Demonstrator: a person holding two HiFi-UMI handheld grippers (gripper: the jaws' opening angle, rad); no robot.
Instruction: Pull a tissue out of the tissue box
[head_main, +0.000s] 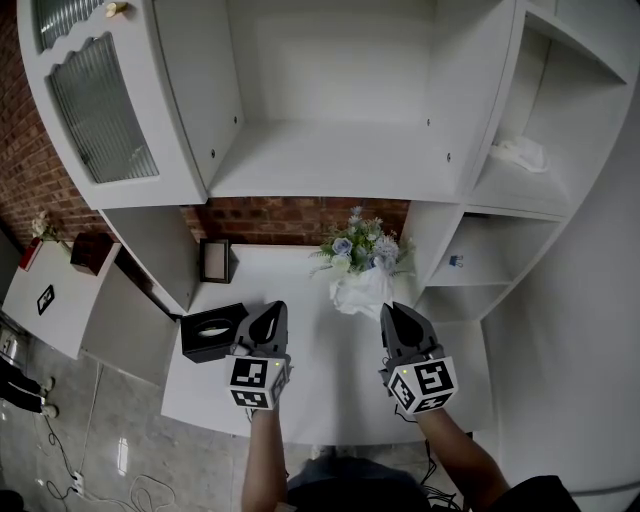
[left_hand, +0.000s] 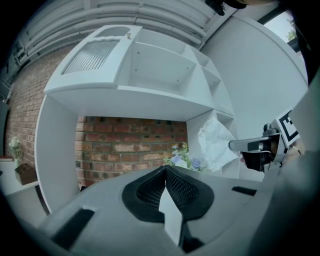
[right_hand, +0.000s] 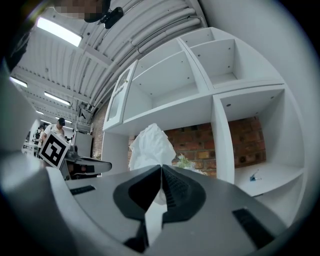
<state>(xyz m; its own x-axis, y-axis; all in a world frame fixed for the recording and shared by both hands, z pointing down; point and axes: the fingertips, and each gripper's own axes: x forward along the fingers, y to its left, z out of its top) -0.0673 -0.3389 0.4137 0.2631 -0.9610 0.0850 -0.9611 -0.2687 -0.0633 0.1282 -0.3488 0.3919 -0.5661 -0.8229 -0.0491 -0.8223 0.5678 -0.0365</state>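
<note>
Outside the tissue box (head_main: 213, 332), right claw (head_main: 392, 310) pinches tissue (head_main: 362, 292).

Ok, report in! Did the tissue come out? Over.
Right gripper shut on tissue, clear of tissue box. Left gripper shut, empty. Nothing blocking.

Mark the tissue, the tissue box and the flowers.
tissue (head_main: 362, 293), head view, middle of the crumpled white sheet.
tissue box (head_main: 202, 340), head view, black surface just below the slot.
flowers (head_main: 358, 246), head view, centre of the bunch.
</note>
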